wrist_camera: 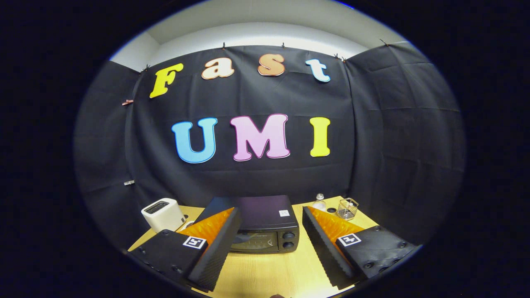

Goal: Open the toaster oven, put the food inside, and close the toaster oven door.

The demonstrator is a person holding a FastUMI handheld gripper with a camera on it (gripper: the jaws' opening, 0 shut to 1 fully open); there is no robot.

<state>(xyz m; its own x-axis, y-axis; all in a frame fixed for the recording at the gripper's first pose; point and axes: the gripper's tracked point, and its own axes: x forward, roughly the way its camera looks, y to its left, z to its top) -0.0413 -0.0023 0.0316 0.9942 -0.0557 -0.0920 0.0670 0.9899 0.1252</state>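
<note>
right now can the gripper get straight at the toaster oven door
Probably yes. The gripper has its jaws wide open with nothing held, and the toaster oven sits just ahead between them, door shut, bare table before it. The white toaster stands off to one side.

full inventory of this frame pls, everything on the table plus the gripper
toaster oven: 1, black, door shut, middle of the table, ahead of and between the fingers
toaster: 1, white, on the table left of the toaster oven
wire basket: 1, clear or metallic, back of the table, right of the toaster oven
small clear bottle: 1, transparent, just left of the wire basket
dark round item: 1, between bottle and basket, too small to tell what it is
table: 1, light wood
booth wall: black cloth, behind and around the table
gripper: 1, fingers spread apart, holding nothing, short of the toaster oven
</note>
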